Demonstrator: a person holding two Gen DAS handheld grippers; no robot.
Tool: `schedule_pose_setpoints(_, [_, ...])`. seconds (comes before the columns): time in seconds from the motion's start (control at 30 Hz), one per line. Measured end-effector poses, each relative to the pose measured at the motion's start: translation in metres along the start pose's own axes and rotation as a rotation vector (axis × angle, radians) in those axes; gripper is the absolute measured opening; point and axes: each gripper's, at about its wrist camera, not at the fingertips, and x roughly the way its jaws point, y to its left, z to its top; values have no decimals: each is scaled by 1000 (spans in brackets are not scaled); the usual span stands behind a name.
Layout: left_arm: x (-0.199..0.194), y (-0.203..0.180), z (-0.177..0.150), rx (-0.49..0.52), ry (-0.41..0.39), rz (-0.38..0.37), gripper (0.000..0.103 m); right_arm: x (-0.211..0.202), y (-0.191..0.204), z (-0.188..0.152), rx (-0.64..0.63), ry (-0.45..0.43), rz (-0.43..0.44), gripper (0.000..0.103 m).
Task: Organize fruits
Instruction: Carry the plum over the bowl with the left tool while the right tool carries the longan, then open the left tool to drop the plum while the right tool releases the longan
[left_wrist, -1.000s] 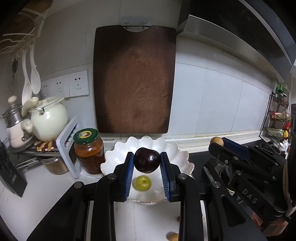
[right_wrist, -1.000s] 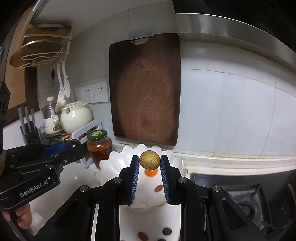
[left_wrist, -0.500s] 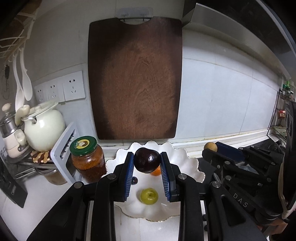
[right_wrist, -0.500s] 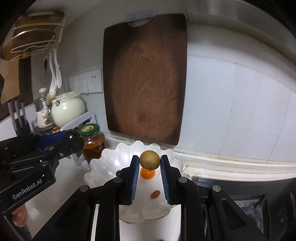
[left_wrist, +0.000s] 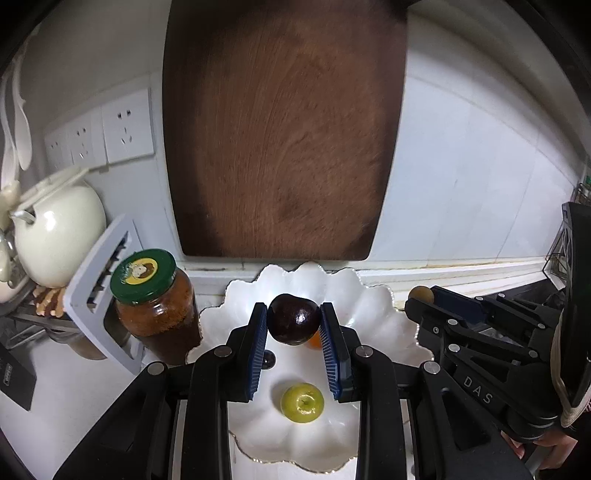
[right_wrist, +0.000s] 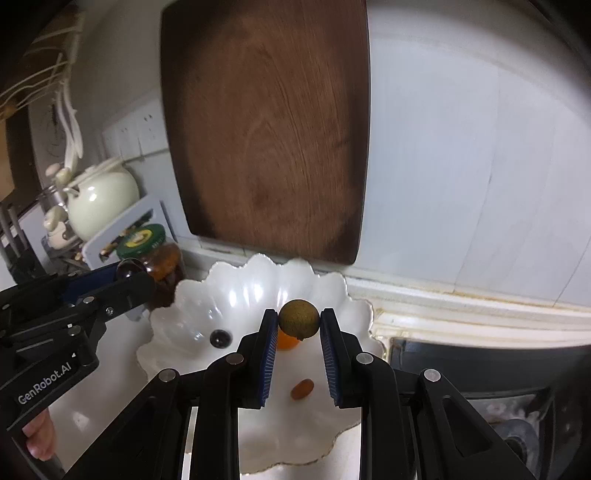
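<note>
The dark plum (left_wrist: 294, 324) sits pinched between the blue pads of the left gripper (left_wrist: 294, 325), held in the air above the scalloped white bowl (left_wrist: 373, 314). The same plum shows small at the tip of the left gripper in the right wrist view (right_wrist: 127, 268). A round tan-green fruit (right_wrist: 299, 318) is clamped the same way between the pads of the right gripper (right_wrist: 299, 319), also over the bowl, toward its right half; from the left wrist view it appears as a small brown ball (left_wrist: 420, 294) at that gripper's tip.

Inside the bowl lie a green apple-like fruit (left_wrist: 302, 402) near the front, a small orange fruit (right_wrist: 287, 341) partly hidden behind the held fruits, a dark berry (right_wrist: 220, 338) on the left side, and a small reddish-brown oval fruit (right_wrist: 302, 388).

The bowl rests on a white counter (left_wrist: 74, 406), just beside a glass jar with a green lid (left_wrist: 147, 295) on its left. Further left stand a white slotted rack (left_wrist: 99, 291) and a cream teapot (left_wrist: 55, 229). A large dark wooden cutting board (left_wrist: 280, 129) hangs on the white tiled wall directly behind the bowl, with wall sockets (left_wrist: 110, 136) to its left. A black stovetop (right_wrist: 480, 369) lies to the right of the bowl.
</note>
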Motion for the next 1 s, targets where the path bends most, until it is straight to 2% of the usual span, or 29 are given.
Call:
schedule_pose_setpoints(0.33, [45,7,8,6,87,23,29,47,-11,6,51,111,15,25])
schedule_pose_setpoints(0.83, [104,10,19,25,216,51,29,92,-17,17,70,232,3,25])
schedule_pose_setpoints(0.9, [107,12,20,16,229,62,34,94,-16,19,70,233,4,25])
schedule_pose_setpoints(0.97, [106,15,20,6,229,74,47,93,-16,21,78,234,5,26])
schedule_pose_setpoints(1.0, [106,16,21,3,230,76,48,93,-17,22,85,233,2,27])
